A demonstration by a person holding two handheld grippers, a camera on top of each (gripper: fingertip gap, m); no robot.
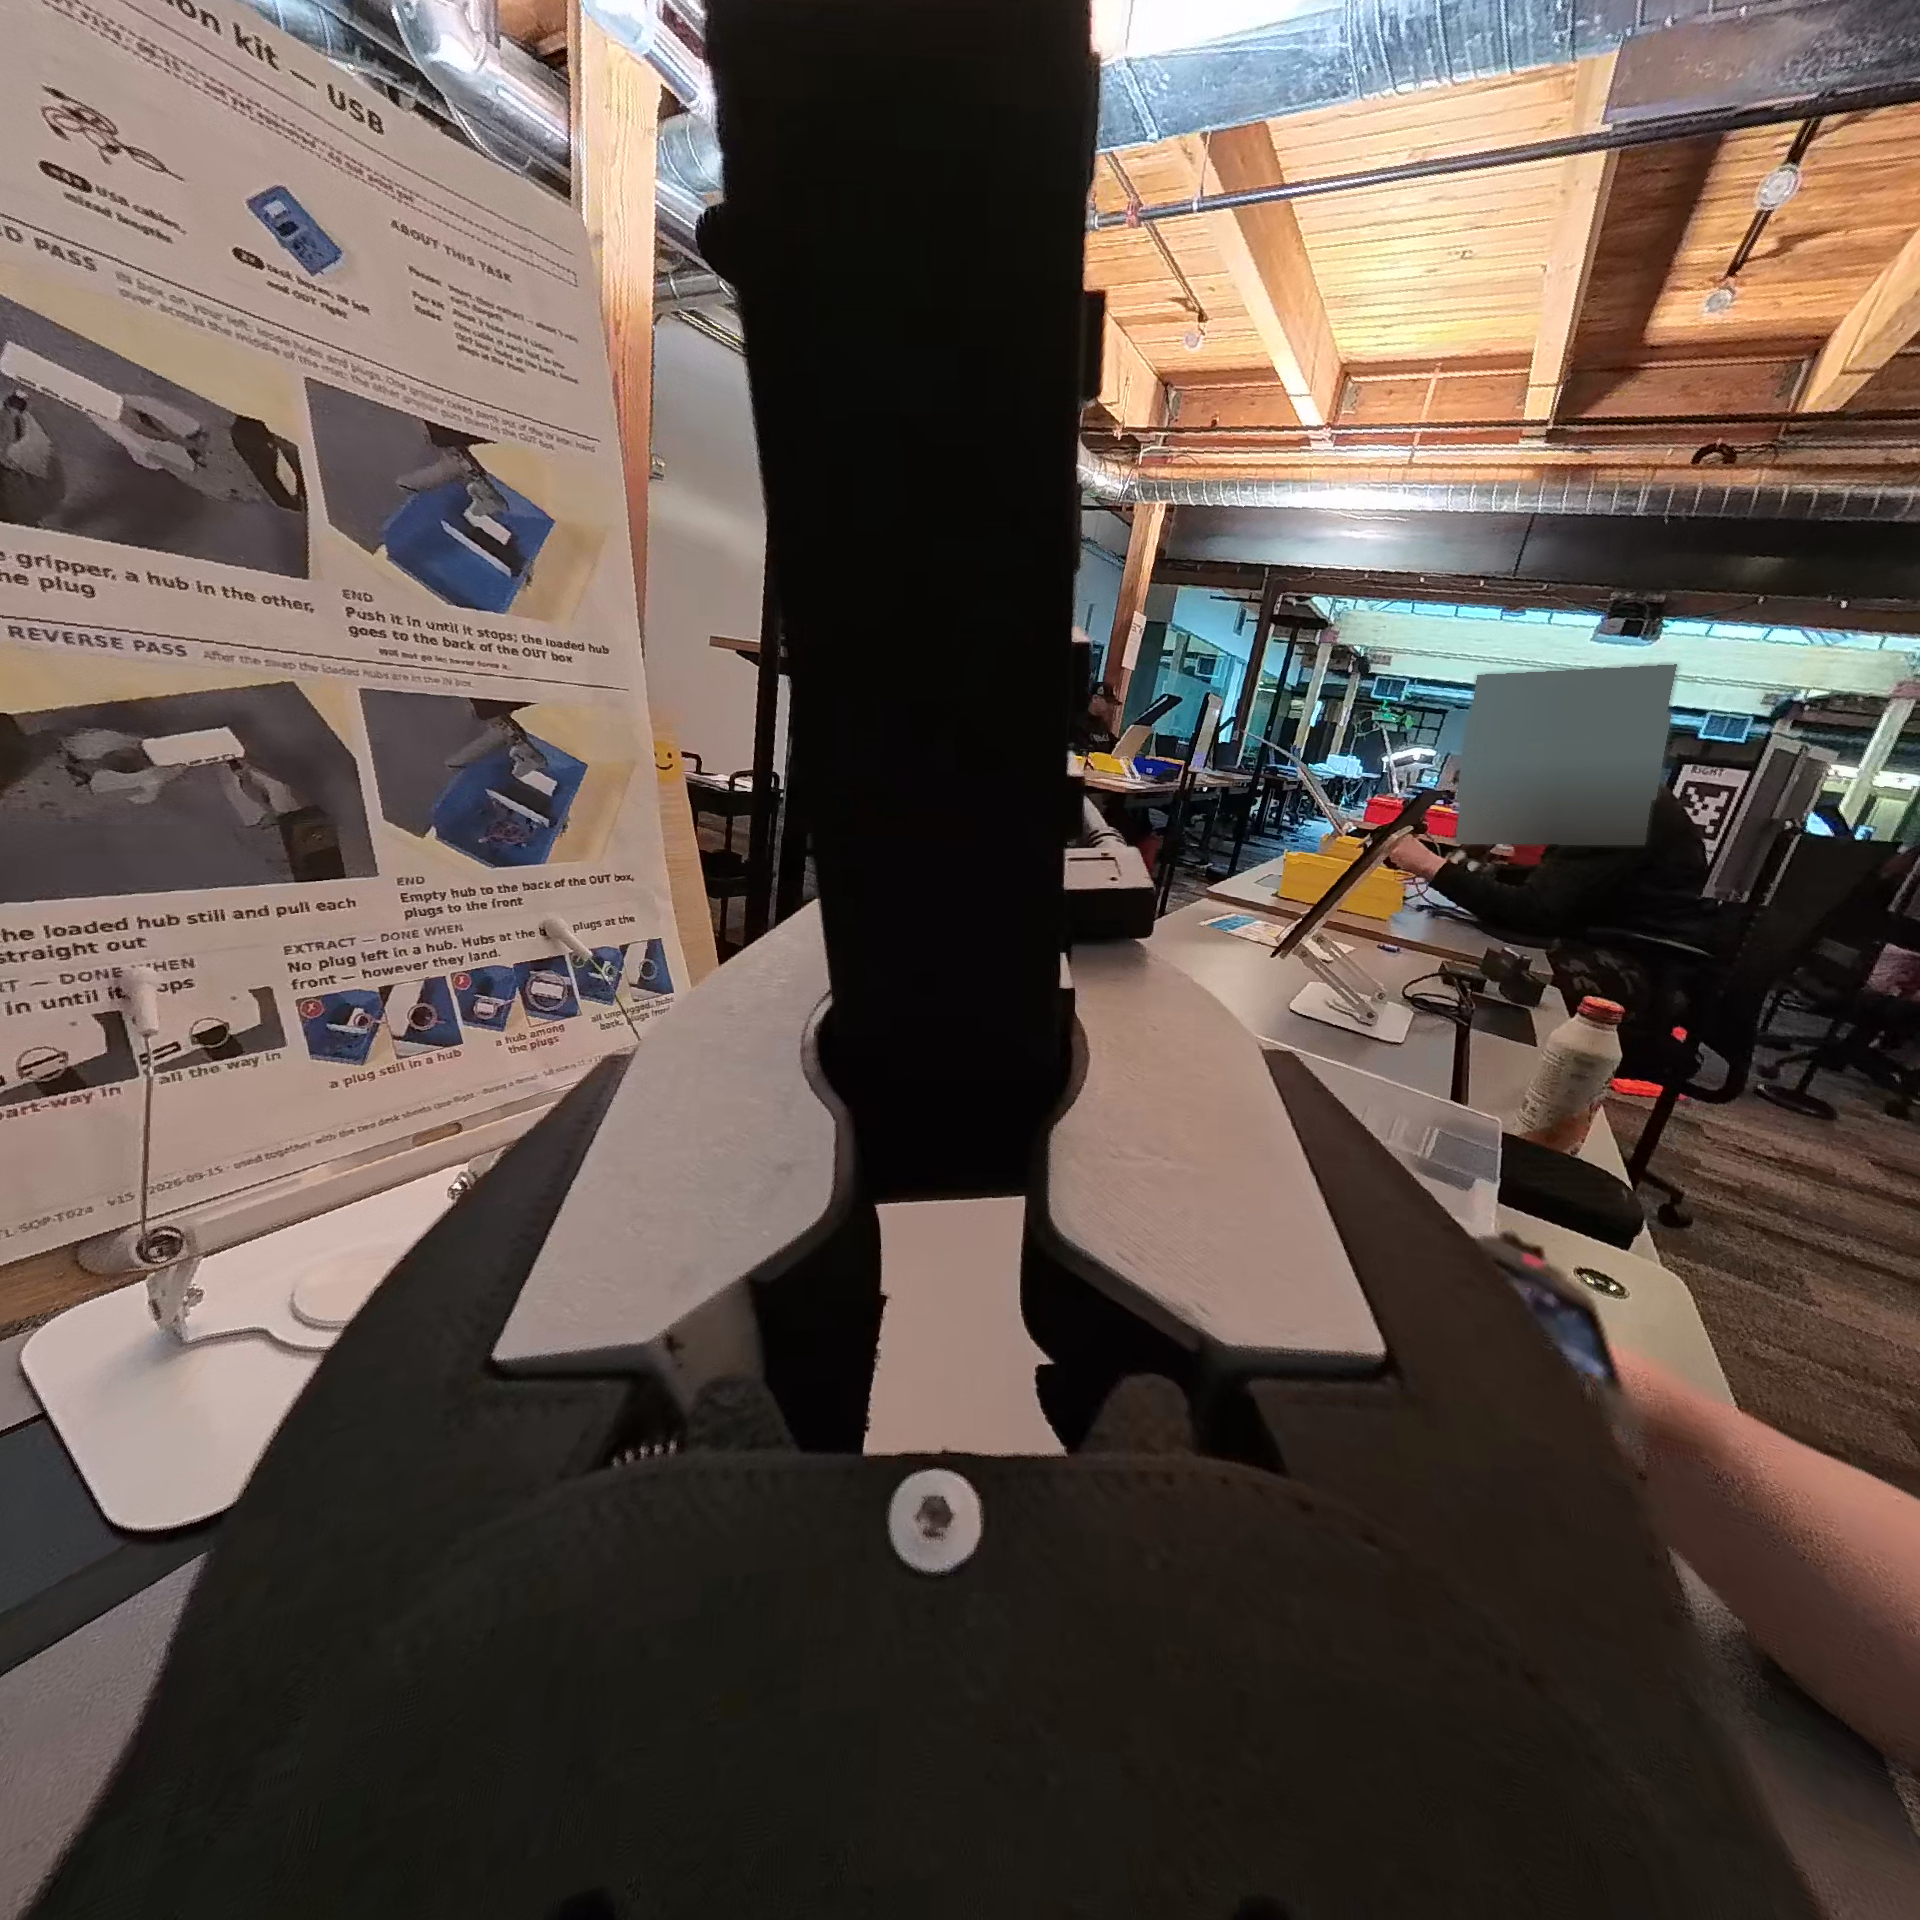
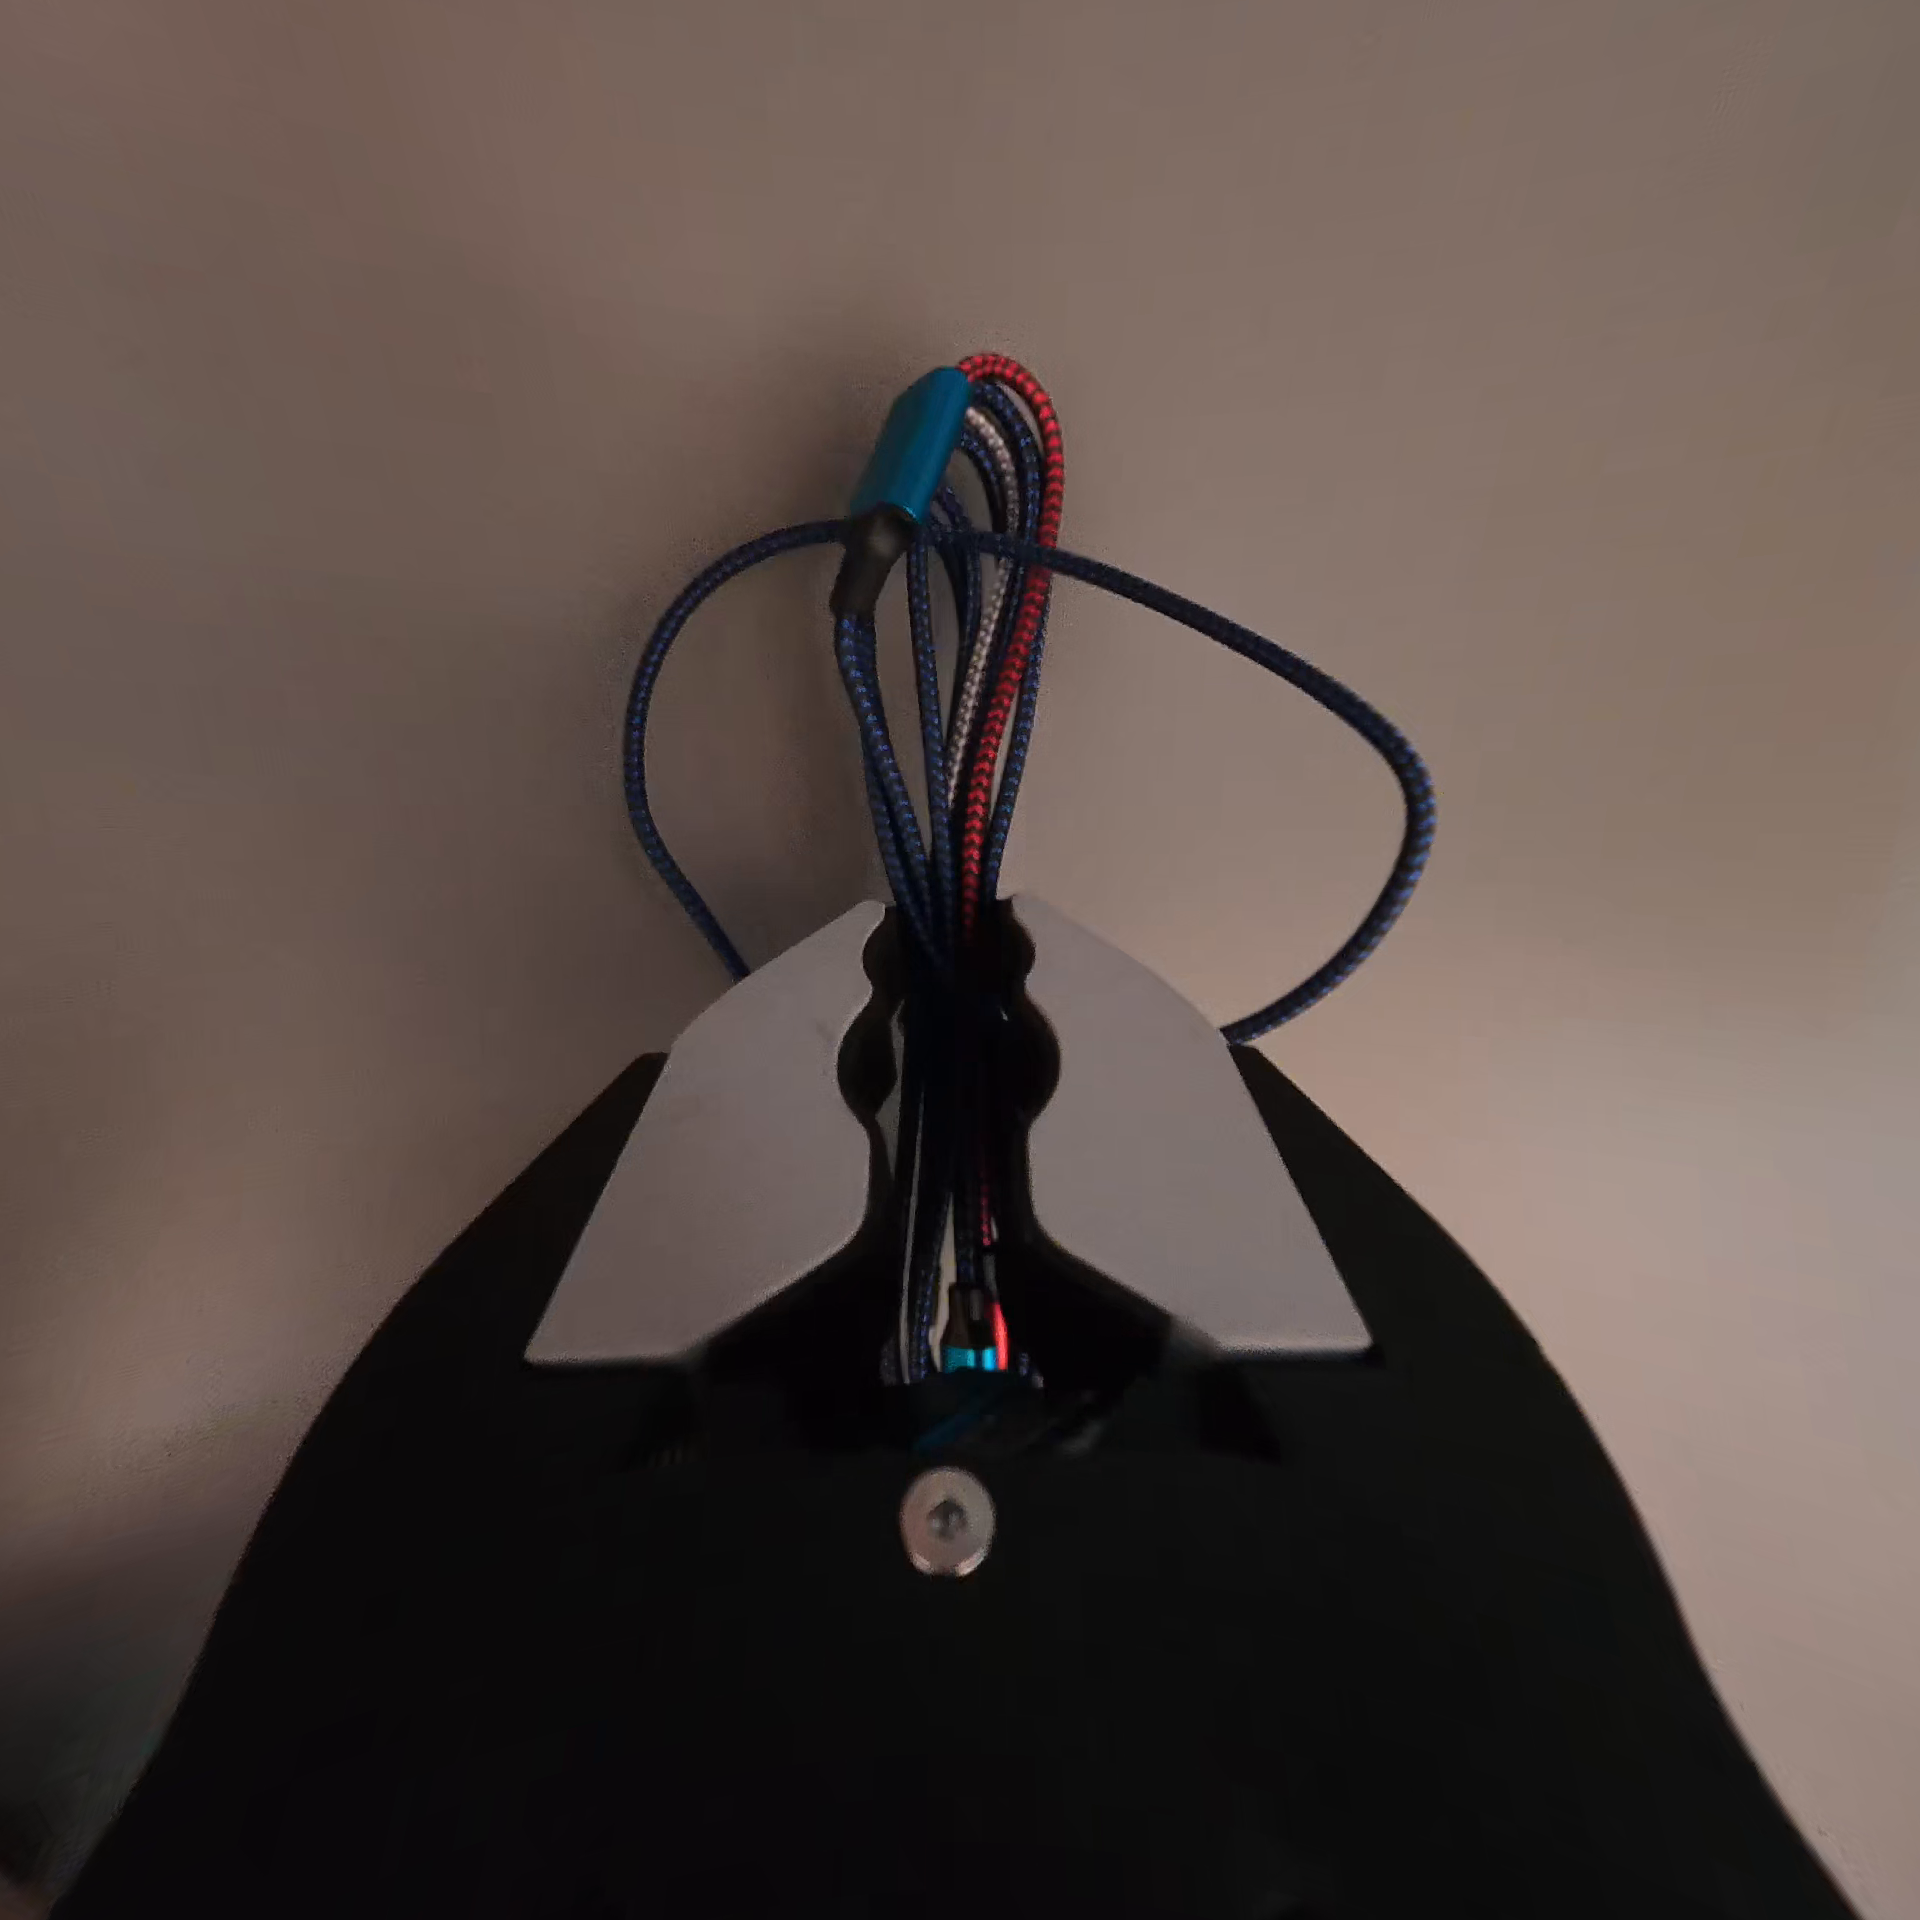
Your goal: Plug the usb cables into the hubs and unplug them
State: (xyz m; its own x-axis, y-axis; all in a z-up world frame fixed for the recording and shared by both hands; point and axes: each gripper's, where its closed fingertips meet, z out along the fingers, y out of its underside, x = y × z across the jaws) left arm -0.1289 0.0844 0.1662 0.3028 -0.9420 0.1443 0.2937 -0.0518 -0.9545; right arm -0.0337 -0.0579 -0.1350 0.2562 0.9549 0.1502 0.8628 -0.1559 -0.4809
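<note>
Two hand-held grippers we hold: our left hand-held gripper (image 1: 940,1049) pinches a tall black hub (image 1: 904,520) upright above the worktop (image 1: 1351,1029); our right hand-held gripper (image 2: 948,925) clamps a bundle of braided cables (image 2: 977,675), blue plug (image 2: 912,442) uppermost.

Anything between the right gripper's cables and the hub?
Nothing visible: behind the cables only a plain surface shows. The right gripper clamps the whole bundle, loops crossing the blue plug. No hub shows there; the left gripper grips a long black bar, perhaps it.
</note>
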